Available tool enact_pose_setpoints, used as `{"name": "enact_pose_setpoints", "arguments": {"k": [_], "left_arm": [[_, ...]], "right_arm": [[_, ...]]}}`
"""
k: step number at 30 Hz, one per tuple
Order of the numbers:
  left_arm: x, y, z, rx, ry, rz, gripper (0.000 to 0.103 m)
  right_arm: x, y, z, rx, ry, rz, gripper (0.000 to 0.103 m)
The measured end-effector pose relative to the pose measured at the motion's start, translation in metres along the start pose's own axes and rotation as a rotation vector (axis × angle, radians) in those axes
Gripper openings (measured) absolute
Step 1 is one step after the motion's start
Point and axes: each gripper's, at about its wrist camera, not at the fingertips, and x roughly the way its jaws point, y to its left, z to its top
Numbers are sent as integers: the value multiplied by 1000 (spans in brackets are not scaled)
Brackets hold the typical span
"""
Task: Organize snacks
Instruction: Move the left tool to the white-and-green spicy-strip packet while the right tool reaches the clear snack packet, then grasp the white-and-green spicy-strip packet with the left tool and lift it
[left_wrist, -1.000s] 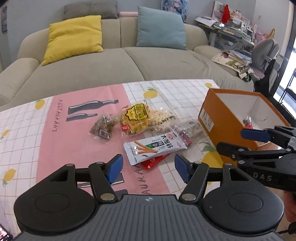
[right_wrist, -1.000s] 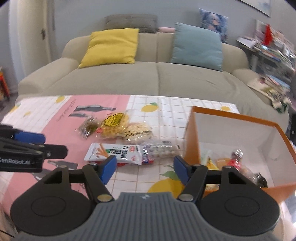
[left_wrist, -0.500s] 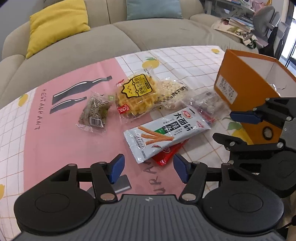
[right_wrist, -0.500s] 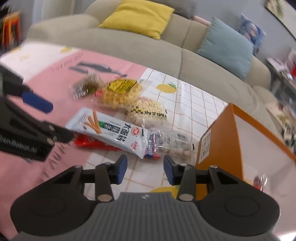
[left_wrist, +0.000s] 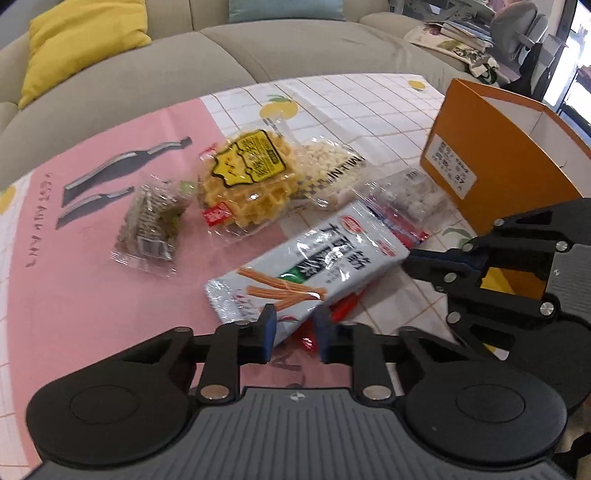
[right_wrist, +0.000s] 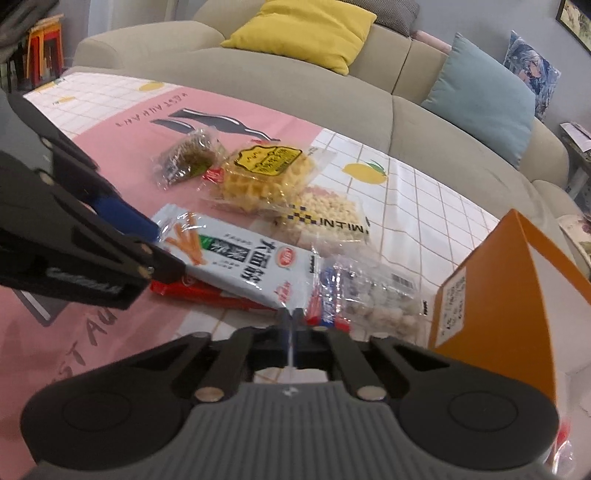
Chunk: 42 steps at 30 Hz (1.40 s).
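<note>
Both grippers have just been closing on the white snack packet (left_wrist: 306, 280) lying on the tabletop (left_wrist: 92, 295) beside the orange box (left_wrist: 491, 162). The left gripper (left_wrist: 293, 328) pinches its near corner; the right gripper (right_wrist: 291, 321) clamps its end seal. Uneven pulls could tear it, or drag along the red packet (right_wrist: 207, 291) underneath.

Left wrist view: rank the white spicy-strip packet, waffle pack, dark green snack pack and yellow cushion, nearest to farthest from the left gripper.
1. White spicy-strip packet: its near end sits between the fingers of the left gripper.
2. Waffle pack: mid-table, beyond the packet.
3. Dark green snack pack: left of the waffle; too close to call against it.
4. Yellow cushion: on the sofa, upper left.
</note>
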Motion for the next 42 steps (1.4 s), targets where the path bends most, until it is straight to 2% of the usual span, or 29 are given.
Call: {"name": "enact_pose_setpoints", "arguments": {"k": [1, 4, 7, 9, 11, 13, 15, 17, 19, 20, 24, 27, 28, 33, 36, 37, 38, 39, 41, 42], "left_arm": [[0, 0, -1, -4, 2, -3, 17], [0, 0, -5, -38, 37, -4, 0], [-1, 4, -15, -114, 73, -1, 0], [-6, 5, -21, -155, 65, -27, 0], [-12, 1, -23, -137, 45, -30, 0], [-16, -4, -22, -73, 10, -2, 5], [-17, -9, -18, 8, -9, 30, 16], [-14, -10, -13, 83, 2, 37, 28], [-12, -10, -11, 159, 3, 56, 31], [-10, -11, -10, 206, 5, 78, 35], [-2, -17, -13, 377, 29, 153, 39], [3, -25, -17, 502, 29, 188, 45], [5, -29, -18, 534, 23, 201, 47], [14, -36, -14, 620, 6, 258, 49], [18, -39, -12, 624, -1, 270, 45], [19, -38, -11, 616, 0, 268, 37], [19, -37, -10, 598, 6, 253, 25], [19, -35, -9, 568, 14, 230, 21], [19, -36, -9, 554, 10, 225, 13], [18, -37, -11, 549, 7, 229, 11]], "right_arm": [[0, 0, 0, 7, 1, 12, 0], [1, 1, 0, 26, 10, 35, 0], [4, 4, 1, 35, 23, 35, 0], [6, 4, 1, 62, 41, 42, 0], [6, 1, 1, 106, 62, 50, 0], [4, -4, -1, 158, 68, 49, 3], [1, -8, -1, 192, 71, 45, 4], [-2, -10, -1, 204, 63, 40, 10], [-4, -11, 0, 197, 49, 38, 24], [-4, -10, 0, 183, 45, 29, 24], [0, -8, 0, 133, 50, -28, 24], [2, -9, -1, 90, 44, -72, 32], [3, -8, -1, 69, 39, -88, 35], [12, -2, -1, -43, 26, -165, 38], [17, 1, -1, -91, 13, -183, 38], [19, 0, -1, -86, 6, -180, 37], [20, -1, -1, -83, 8, -181, 36], [21, -1, -1, -84, 10, -187, 36], [22, -1, -2, -87, 10, -177, 23], [21, 0, -3, -81, 10, -162, 10]]}}
